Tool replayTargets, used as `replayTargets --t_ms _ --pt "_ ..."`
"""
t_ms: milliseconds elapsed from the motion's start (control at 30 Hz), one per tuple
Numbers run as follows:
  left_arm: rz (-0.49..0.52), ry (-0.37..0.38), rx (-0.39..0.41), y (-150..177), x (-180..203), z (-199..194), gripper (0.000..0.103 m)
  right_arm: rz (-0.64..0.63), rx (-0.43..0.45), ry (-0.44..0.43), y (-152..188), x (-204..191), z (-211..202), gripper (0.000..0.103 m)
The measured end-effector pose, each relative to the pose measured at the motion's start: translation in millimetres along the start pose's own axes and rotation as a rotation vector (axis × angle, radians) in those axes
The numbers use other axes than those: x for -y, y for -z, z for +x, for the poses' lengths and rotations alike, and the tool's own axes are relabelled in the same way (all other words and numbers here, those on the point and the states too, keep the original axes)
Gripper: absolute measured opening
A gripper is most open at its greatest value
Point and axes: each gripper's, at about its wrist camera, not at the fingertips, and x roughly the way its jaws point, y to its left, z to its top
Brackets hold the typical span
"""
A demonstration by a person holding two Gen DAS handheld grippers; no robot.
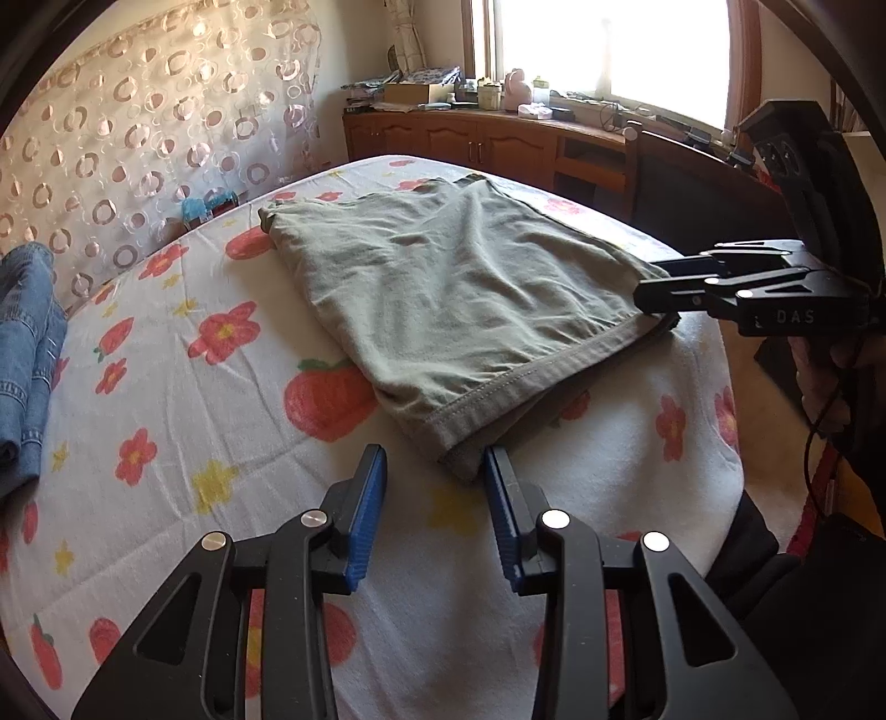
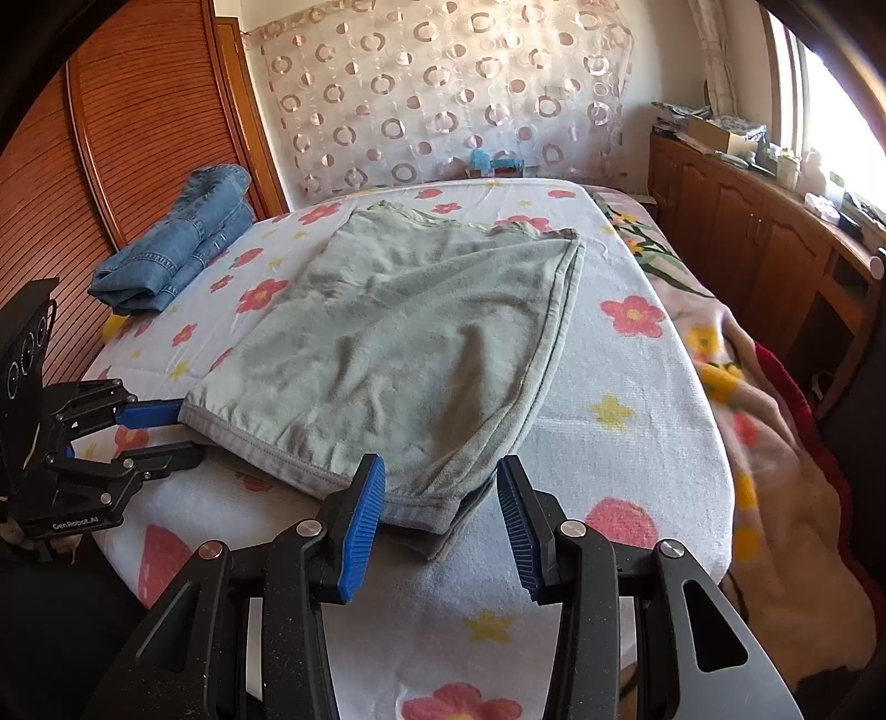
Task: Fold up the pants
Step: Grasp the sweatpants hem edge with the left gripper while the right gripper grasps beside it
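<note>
Blown-out window (image 1: 603, 50) glare, fisheye-warped edges

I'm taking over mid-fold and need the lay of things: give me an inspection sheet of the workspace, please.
Surface: bed sheet, white with flowers, lightly creased.
Job's things: green pants lying flat, near hem towards both grippers.
Clutter: folded jeans at the far left of the bed.
Grippers: left gripper open at the hem's left corner; right gripper astride the right corner, grip cannot be told.
Cables: black cord hanging below the right gripper.
Surroundings: wooden cabinet under a window, patterned curtain, floral blanket alongside.
</note>
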Motion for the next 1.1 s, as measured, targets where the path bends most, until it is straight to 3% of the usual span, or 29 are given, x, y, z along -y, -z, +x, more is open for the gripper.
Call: replayTargets --t_ms 333,767,1000,1100 --pt "0.000 -0.015 0.068 -9.8 1.8 -7.6 0.039 0.010 -0.009 -0.009 3.6 -0.6 0.1 0.044" --pt "0.001 0.019 0.042 -7.7 5.4 3.7 0.041 0.008 -0.012 -0.010 5.1 -2.6 0.6 0.044" --pt "0.011 0.034 0.119 -7.8 9.5 -9.3 0.020 0.001 -0.011 -0.013 5.4 -6.0 -0.6 0.044" --pt "0.002 0.037 0.112 -7.2 8.8 -8.4 0.020 -0.003 -0.007 -0.010 5.4 -7.3 -1.6 0.044"
